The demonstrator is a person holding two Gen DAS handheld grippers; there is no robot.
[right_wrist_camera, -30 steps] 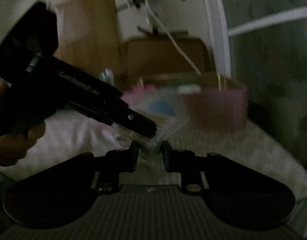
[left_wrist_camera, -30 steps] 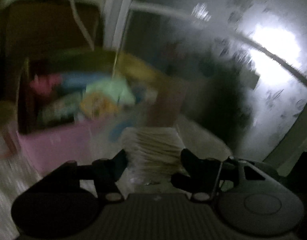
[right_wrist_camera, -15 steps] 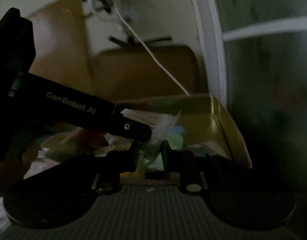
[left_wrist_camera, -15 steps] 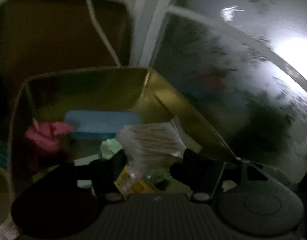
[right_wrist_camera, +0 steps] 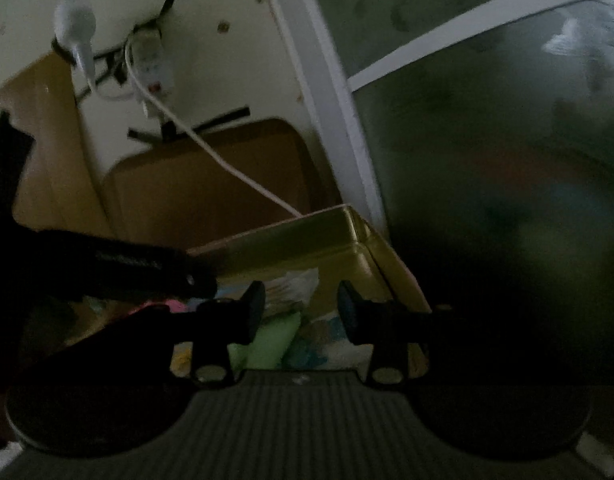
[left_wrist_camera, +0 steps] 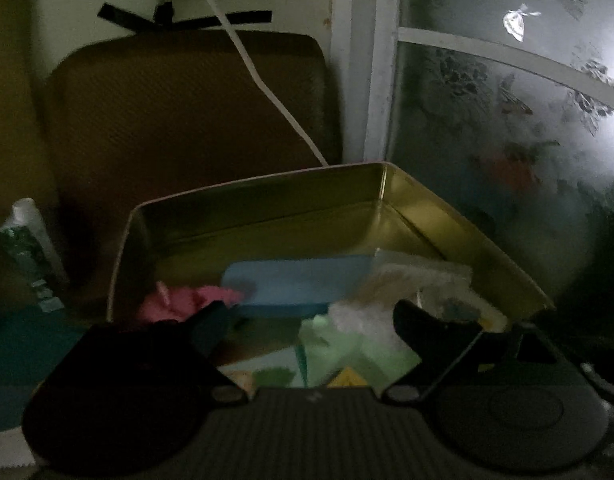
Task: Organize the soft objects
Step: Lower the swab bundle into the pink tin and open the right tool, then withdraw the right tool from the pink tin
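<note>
A gold-lined box (left_wrist_camera: 267,200) holds several soft things: a blue sponge (left_wrist_camera: 295,284), a pink piece (left_wrist_camera: 175,304), a green piece (left_wrist_camera: 347,344) and a cream packet in clear wrap (left_wrist_camera: 423,280) by the right wall. My left gripper (left_wrist_camera: 313,320) hangs over the box, its jaws opening wide, nothing pressed between them. My right gripper (right_wrist_camera: 301,300) points across the box (right_wrist_camera: 359,236), jaws opening; the packet (right_wrist_camera: 297,280) lies just beyond its tips, untouched. The left tool's black housing (right_wrist_camera: 107,264) crosses the right wrist view from the left.
A brown padded chair back (left_wrist_camera: 179,120) stands behind the box, with a white cable (left_wrist_camera: 259,76) hanging across it from a wall socket strip (right_wrist_camera: 155,64). Patterned frosted glass (left_wrist_camera: 507,140) fills the right. A white bottle (left_wrist_camera: 31,232) stands at the left.
Both grippers carried the cream packet over the box, then spread their jaws. The packet left them and now rests inside by the right wall.
</note>
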